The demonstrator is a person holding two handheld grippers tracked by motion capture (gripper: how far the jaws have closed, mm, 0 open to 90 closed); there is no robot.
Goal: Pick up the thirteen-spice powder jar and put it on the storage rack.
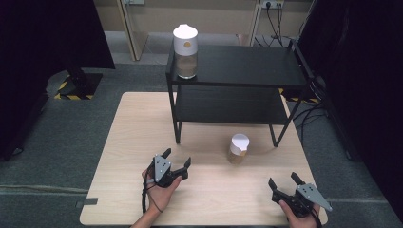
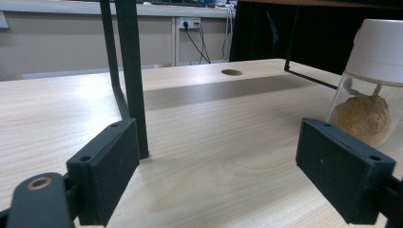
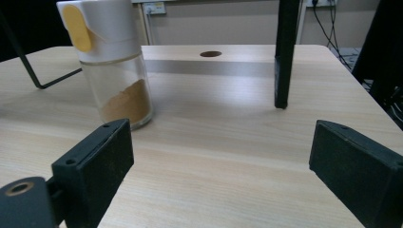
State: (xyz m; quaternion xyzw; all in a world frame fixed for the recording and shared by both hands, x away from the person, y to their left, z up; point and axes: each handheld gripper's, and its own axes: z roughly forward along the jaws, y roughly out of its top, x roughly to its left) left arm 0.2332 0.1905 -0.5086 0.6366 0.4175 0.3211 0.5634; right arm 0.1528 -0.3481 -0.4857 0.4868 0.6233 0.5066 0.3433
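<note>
We hold the left gripper (image 1: 177,159) low over the near left part of the table (image 1: 128,142), its jaws spread wide with nothing between them. The right gripper (image 1: 285,181) sits at the near right corner, its jaws likewise spread and empty; our right hand (image 1: 300,214) is cut off by the bottom edge of the high view, and the left hand (image 1: 160,189) is partly covered by the gripper it carries.

The small jar (image 1: 237,148) stands upright on the table between the two grippers and a little farther off, just in front of the black shelf (image 1: 247,66), apart from both grippers. It has a white cap and brown powder in its clear lower part. In the left gripper view the small jar (image 2: 368,90) is cut off at the right edge and partly hidden behind one jaw, so we make out only part of its cap. In the right gripper view the small jar (image 3: 111,61) stands at the left, its yellow tab facing us and its top cropped.

A taller jar (image 1: 185,51) stands on the far left corner of the shelf's top; its contents are hard to make out. The shelf's lower board lies in shadow.
</note>
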